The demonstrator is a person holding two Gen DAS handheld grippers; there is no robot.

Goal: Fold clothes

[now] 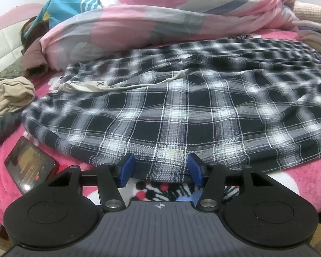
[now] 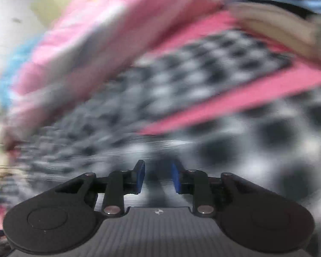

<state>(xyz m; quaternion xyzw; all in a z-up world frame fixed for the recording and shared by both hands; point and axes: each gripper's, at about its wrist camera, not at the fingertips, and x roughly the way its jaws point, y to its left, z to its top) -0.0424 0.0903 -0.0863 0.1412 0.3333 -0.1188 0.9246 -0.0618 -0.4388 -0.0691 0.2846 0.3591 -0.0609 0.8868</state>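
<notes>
Left gripper: jaws apart, the near hem of the plaid shirt lying between the blue pads, no pinch visible. Right gripper: view badly blurred; pads show a gap with plaid cloth in front; cannot tell whether any is held. Shirt lies spread on the pink blanket. Phone just left of it. Beyond, a heaped pink quilt.

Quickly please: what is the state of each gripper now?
Left gripper: open, checked cloth edge between its fingers.
Right gripper: narrowly open; blur hides any hold.
</notes>
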